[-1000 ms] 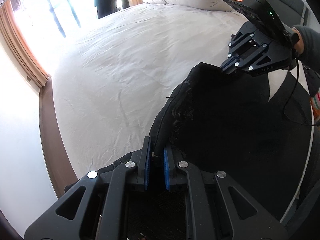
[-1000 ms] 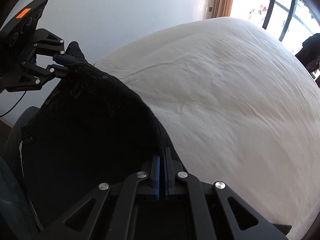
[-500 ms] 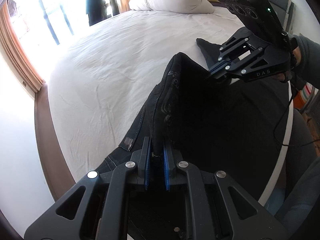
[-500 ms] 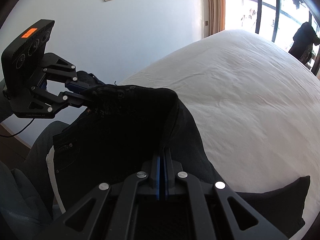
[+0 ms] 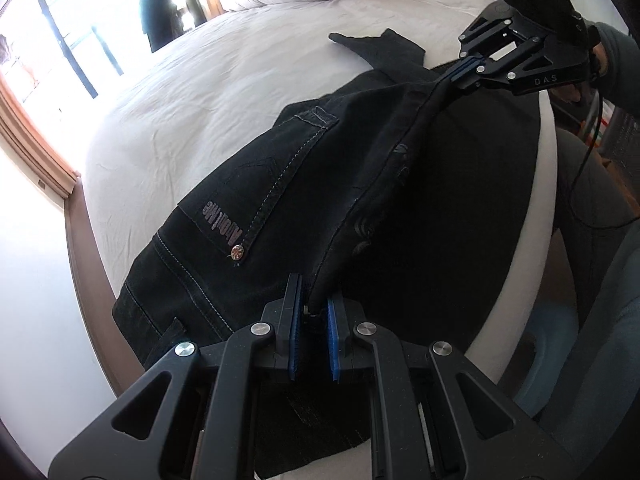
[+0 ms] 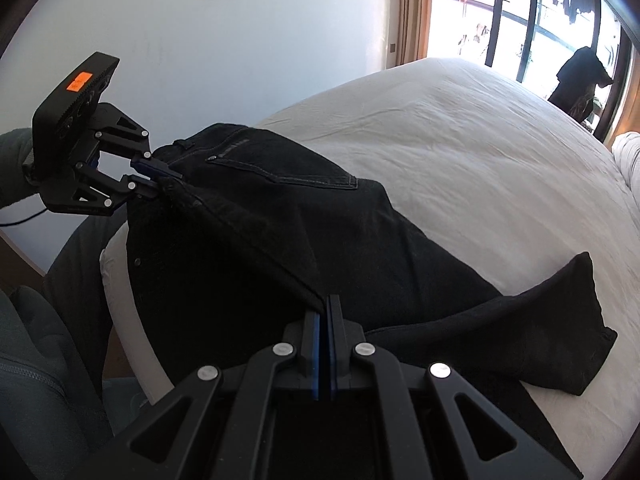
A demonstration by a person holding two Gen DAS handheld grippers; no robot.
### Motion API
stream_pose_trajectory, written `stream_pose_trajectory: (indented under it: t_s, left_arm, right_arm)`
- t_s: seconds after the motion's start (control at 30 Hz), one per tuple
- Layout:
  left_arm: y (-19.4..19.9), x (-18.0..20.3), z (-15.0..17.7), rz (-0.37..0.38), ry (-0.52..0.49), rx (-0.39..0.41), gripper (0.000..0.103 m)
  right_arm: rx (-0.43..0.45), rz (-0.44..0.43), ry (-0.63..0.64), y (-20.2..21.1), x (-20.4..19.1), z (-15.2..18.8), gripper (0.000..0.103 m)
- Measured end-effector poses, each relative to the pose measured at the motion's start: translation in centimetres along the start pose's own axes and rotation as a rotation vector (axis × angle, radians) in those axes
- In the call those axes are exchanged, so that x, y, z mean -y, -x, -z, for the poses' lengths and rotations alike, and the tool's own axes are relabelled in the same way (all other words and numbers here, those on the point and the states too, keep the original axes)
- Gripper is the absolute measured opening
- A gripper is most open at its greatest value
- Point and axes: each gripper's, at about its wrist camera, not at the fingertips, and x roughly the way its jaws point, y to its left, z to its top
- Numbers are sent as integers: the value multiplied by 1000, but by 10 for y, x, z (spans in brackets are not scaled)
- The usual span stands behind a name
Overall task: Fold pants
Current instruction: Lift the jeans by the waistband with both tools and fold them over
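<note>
Both jaws are clamped on 1 raised edge of the black pants (image 5: pixel 280 184): left gripper (image 5: pixel 314 312) near the waistband, right gripper (image 6: pixel 325 320) toward the legs. The pants' long axis runs between them along the white bed's (image 6: pixel 460 128) near edge, legs trailing right.

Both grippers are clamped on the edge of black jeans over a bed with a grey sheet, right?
Not quite: the bed sheet is white, not grey, as the right wrist view shows. The left gripper and right gripper are both clamped on the black jeans.
</note>
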Motion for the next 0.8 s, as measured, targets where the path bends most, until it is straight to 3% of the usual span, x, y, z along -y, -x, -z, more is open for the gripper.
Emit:
stream_pose_trajectory:
  t_s: [0.2,0.4,0.6,0.8]
  left_arm:
    - [-13,24,15,-4,-79,-29,10]
    - [-22,45,30,-17,-144,-54,10]
    - [-27,60,39,-31,-223,-58,10]
    - [-28,61,37,-15,-241,-51,10]
  right_arm:
    - [-33,61,45,-9,-37,28,4]
    - [-99,136,170,-20,-79,53,4]
    - [-143,169,215,-30,-94,69,4]
    - [-155,186,230,-31,-103,77,4]
